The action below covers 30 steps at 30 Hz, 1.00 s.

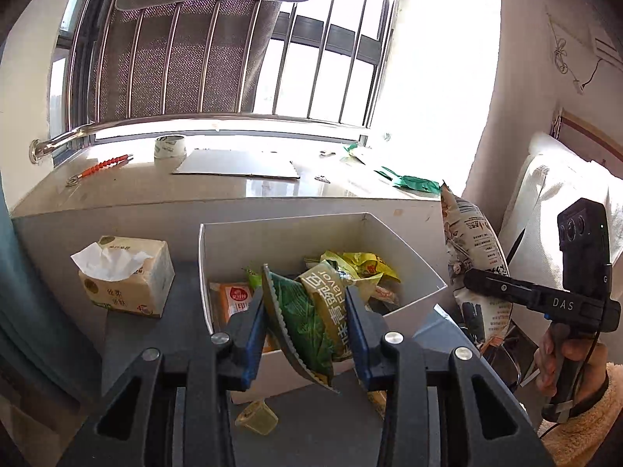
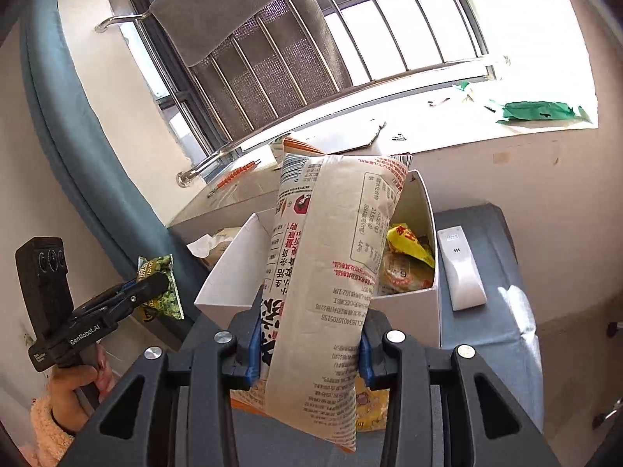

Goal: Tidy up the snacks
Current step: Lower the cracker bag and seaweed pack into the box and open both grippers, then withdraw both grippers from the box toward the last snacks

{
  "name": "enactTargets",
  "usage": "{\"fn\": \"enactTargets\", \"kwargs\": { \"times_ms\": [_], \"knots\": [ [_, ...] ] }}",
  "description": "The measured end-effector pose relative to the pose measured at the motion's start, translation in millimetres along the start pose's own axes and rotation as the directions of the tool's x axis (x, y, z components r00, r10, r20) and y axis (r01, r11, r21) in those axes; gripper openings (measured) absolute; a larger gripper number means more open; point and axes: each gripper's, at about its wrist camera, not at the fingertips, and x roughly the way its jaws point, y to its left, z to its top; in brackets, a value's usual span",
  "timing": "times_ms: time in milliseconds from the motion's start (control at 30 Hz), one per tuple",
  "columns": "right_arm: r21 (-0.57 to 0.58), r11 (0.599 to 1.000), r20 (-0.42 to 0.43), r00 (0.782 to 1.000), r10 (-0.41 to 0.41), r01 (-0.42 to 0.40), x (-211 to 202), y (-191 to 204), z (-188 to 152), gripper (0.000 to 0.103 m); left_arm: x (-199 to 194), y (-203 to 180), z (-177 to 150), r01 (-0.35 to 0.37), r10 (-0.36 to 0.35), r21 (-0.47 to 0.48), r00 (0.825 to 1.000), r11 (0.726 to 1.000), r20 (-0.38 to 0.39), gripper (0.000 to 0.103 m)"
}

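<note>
Left gripper [image 1: 307,327]: blue pads pinch a green pea-snack packet [image 1: 311,311] across its mid-section, serrated seal edge pointing down and toward the camera. Packet hangs above the near wall of the white box [image 1: 409,249], i.e. probably lined up for a drop into it. Same tool appears at the left of the right-wrist view [image 2: 152,284], packet corner sticking out past its tips.

Right gripper [image 2: 309,334]: clamped on a large cream-and-orange snack bag [image 2: 335,257], gripped low on the bag so the puffed upper part stands up and leans toward the box. From the left-wrist view the bag [image 1: 475,264] sits just outside the box's right wall, w/ the tool [image 1: 486,284] beside it; likely held off to that side to leave the opening free for the left-hand drop.

Box contents: yellow wrapper [image 1: 362,262], orange packet [image 1: 235,303] against the left wall, plus others too jumbled to ID. Box rests on a dark grey surface [image 1: 311,408].

Outside the box: small yellowish jelly cup [image 1: 257,416] on the grey surface, near the front wall, likely not yet sorted. Tissue pack [image 1: 124,280] stands left of the box; white remote-like device [image 2: 461,268] lies to its right. Sill behind carries a tape roll [image 1: 170,148], cardboard sheet [image 1: 237,165], green wrapper [image 1: 412,183].
</note>
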Motion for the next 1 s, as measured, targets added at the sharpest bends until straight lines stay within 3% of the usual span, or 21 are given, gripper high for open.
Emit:
{"fn": "enactTargets", "kwargs": {
  "times_ms": [167,267,333,367,400,433,567,667,833,933,1000],
  "knots": [
    [-0.104,0.987,-0.083,0.988,-0.130,0.121,50,-6,59,0.041,57,7,47,-0.057,0.059,0.061,0.998,0.996,-0.037,0.042],
    [-0.146,0.973,-0.135,0.970,-0.200,0.180,77,-12,75,0.041,83,9,56,-0.083,0.089,0.083,0.993,0.993,-0.075,0.042],
    [-0.166,0.964,-0.172,0.957,-0.234,0.206,92,-16,79,0.043,97,10,57,-0.100,0.110,0.095,0.989,0.990,-0.103,0.049],
    [-0.176,0.961,-0.199,0.948,-0.248,0.214,98,-21,78,0.062,105,10,55,-0.111,0.127,0.117,0.983,0.987,-0.133,0.076],
    [-0.180,0.957,-0.225,0.938,-0.266,0.228,105,-24,78,0.093,115,13,52,-0.138,0.158,0.122,0.972,0.983,-0.172,0.094],
    [-0.176,0.952,-0.226,0.931,-0.288,0.252,106,-27,76,0.102,117,16,48,-0.152,0.170,0.111,0.968,0.982,-0.185,0.103],
    [-0.164,0.940,-0.140,0.937,-0.322,0.298,92,-30,73,0.103,109,21,32,-0.130,0.149,0.110,0.971,0.985,-0.188,0.103],
    [-0.132,0.953,-0.126,0.949,-0.289,0.273,80,-28,74,0.103,92,18,26,-0.136,0.156,0.123,0.973,0.983,-0.168,0.103],
    [-0.161,0.958,-0.040,0.968,-0.247,0.237,49,-2,66,0.103,39,13,27,-0.105,0.109,0.098,0.993,0.990,-0.037,0.103],
    [-0.168,0.967,0.021,0.982,-0.190,0.190,22,18,47,0.103,4,8,18,-0.082,0.079,0.074,0.996,0.994,0.048,0.103],
    [-0.172,0.973,0.035,0.988,-0.148,0.152,7,27,28,0.103,-13,6,5,-0.025,0.021,0.055,0.997,0.998,0.077,0.103]
  ]
}}
